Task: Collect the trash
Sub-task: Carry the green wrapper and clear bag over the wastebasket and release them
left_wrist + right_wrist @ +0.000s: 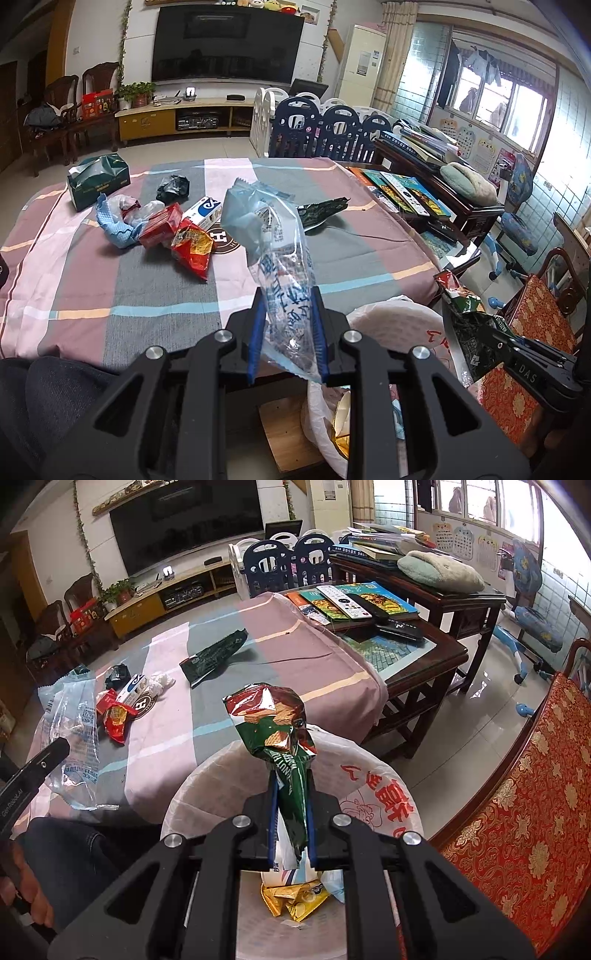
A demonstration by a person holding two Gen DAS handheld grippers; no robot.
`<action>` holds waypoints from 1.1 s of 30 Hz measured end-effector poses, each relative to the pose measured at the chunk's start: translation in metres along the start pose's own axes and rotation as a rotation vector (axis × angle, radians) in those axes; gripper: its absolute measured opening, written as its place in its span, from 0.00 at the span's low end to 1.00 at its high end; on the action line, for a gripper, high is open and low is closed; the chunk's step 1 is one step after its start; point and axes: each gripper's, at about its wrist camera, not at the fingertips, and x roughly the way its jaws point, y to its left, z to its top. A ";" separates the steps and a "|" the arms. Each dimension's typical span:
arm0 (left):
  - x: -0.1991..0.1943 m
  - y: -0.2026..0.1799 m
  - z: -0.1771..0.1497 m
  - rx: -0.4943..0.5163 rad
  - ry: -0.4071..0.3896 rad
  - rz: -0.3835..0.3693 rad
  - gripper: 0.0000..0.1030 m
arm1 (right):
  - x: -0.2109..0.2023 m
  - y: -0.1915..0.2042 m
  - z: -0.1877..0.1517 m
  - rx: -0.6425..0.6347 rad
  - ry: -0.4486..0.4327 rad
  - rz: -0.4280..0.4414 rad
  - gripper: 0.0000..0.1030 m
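Trash in hand: clear plastic bag [280,280], light, limp and slippery, pinched low by the left gripper [287,332] at the bench [147,295] near edge; green wafer wrapper [280,746], crinkly, clamped by the right gripper [291,812] over the lined bin [369,782].

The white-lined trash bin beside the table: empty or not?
Not empty: the white-lined trash bin holds yellow snack wrappers at its bottom.

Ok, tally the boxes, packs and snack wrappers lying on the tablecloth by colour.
Red: 2, red box and red snack wrapper
Green: 2, green tissue pack and dark green wrapper
White and blue: 1, white and blue box
Total: 5
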 end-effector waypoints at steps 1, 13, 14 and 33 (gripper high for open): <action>0.000 0.000 0.000 0.000 -0.001 0.002 0.24 | 0.001 0.001 -0.001 -0.003 0.003 -0.002 0.13; 0.000 -0.001 0.000 0.001 0.002 0.002 0.24 | 0.015 -0.012 -0.005 0.020 0.059 -0.052 0.13; 0.000 -0.001 0.000 0.002 0.001 0.002 0.24 | 0.018 -0.013 -0.007 0.020 0.071 -0.053 0.13; 0.012 -0.002 -0.004 0.011 0.048 -0.028 0.24 | 0.019 -0.039 -0.007 0.162 0.077 -0.080 0.63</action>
